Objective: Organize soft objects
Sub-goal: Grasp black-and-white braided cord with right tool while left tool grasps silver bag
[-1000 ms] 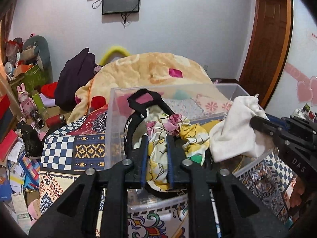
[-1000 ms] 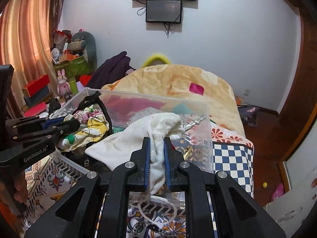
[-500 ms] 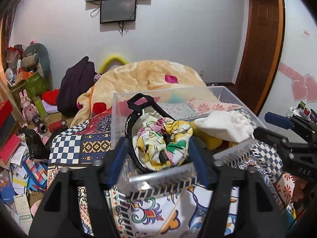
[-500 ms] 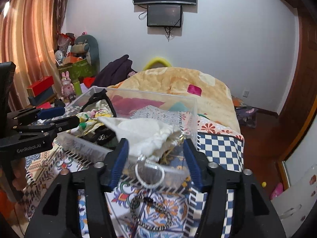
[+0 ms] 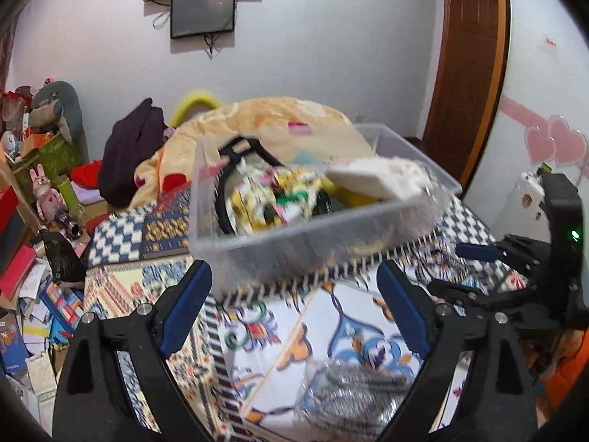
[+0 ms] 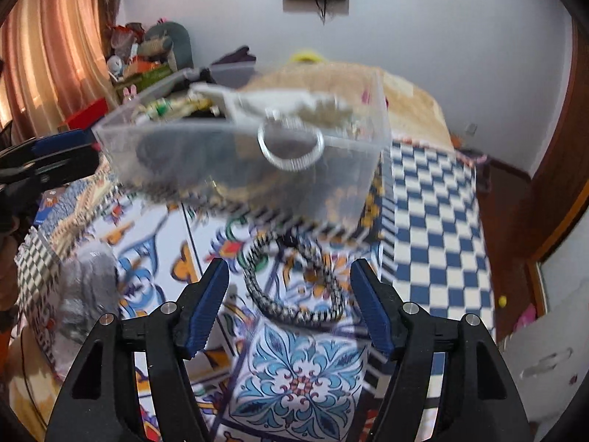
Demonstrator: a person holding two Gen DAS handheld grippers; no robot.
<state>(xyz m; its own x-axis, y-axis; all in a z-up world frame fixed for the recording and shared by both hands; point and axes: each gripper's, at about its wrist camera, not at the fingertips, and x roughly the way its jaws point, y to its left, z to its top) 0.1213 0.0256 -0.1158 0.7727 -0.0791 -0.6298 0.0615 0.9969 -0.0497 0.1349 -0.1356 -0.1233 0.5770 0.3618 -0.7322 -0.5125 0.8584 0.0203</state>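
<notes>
Both the left gripper (image 5: 294, 305) and right gripper (image 6: 289, 302) have jaws spread wide and empty, near the clear bin (image 5: 279, 237) holding the white cloth (image 5: 375, 180).

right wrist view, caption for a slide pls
Open right gripper above a black-and-white cord loop, clear bin of soft items beyond.
</notes>
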